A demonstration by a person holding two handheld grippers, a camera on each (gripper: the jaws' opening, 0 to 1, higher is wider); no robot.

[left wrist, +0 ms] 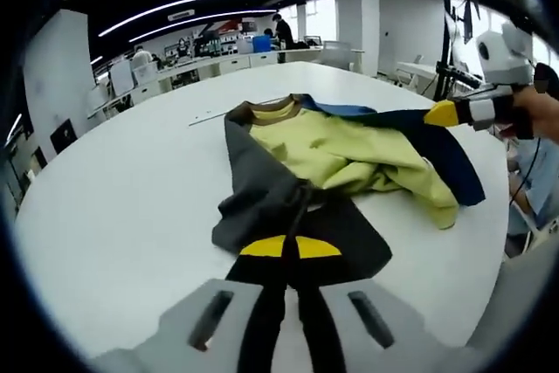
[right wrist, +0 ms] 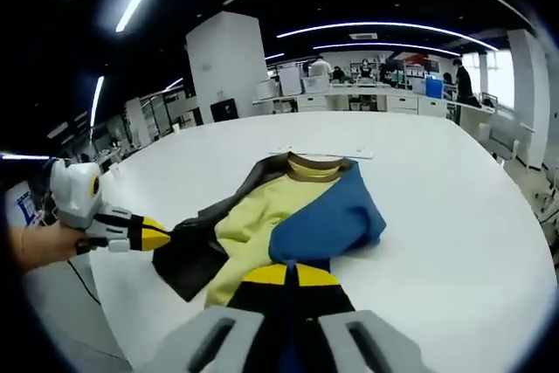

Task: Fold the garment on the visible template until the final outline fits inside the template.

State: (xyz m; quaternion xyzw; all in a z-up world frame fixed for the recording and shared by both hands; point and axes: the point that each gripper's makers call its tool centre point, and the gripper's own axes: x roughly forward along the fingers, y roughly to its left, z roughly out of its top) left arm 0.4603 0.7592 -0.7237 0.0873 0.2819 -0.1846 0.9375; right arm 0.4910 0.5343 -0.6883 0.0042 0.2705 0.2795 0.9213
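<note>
A garment (left wrist: pixel 341 155) with a yellow-green body, a dark grey side, a blue side and a brown collar lies crumpled on the white table (left wrist: pixel 113 198). My left gripper (left wrist: pixel 290 247) is shut on the grey fabric (left wrist: pixel 262 189) at the near edge. The right gripper (left wrist: pixel 447 114) comes in from the right, shut on the blue strip (left wrist: pixel 437 150), which it holds stretched and lifted. In the right gripper view, the right gripper (right wrist: pixel 290 275) pinches the blue panel (right wrist: pixel 327 216). The left gripper (right wrist: pixel 155 235) holds the grey edge (right wrist: pixel 196 259) at the left.
A thin pale strip (right wrist: pixel 323 153) lies on the table just beyond the collar. A hand (right wrist: pixel 39 246) holds the left gripper at the table edge. Desks, monitors and people (right wrist: pixel 371 76) stand far behind. A white pillar (right wrist: pixel 229 63) rises at the back.
</note>
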